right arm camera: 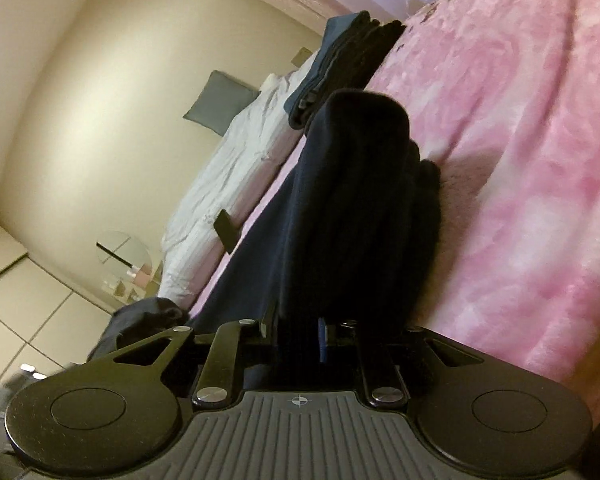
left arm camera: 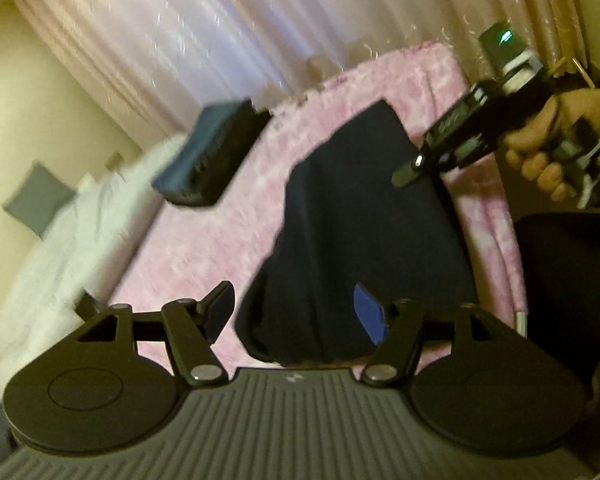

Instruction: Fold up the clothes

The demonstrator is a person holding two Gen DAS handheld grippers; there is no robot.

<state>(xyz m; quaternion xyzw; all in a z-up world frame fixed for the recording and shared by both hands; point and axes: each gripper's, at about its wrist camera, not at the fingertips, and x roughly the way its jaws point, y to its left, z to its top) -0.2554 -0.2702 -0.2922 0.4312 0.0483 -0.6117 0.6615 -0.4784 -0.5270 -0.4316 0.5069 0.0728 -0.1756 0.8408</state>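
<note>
A dark navy garment [left arm camera: 364, 216] lies partly folded on the pink blanket [left arm camera: 204, 248]. My left gripper [left arm camera: 296, 314] is open at the garment's near end, with one finger on each side of the cloth. A hand [left arm camera: 548, 148] holds my right gripper [left arm camera: 408, 172] at the garment's far right edge. In the right wrist view the right gripper [right arm camera: 298, 330] is shut on the navy garment [right arm camera: 352, 200], which rises in a bunched fold away from the jaws. A stack of folded dark clothes [left arm camera: 212, 152] [right arm camera: 348, 60] sits further along the bed.
White bedding [right arm camera: 228, 184] and a grey pillow [right arm camera: 220, 100] lie beyond the pink blanket [right arm camera: 520, 160]. A crumpled dark garment [right arm camera: 148, 320] sits at the bed's edge above the tiled floor [right arm camera: 32, 320]. Sheer curtains [left arm camera: 220, 20] hang behind the bed.
</note>
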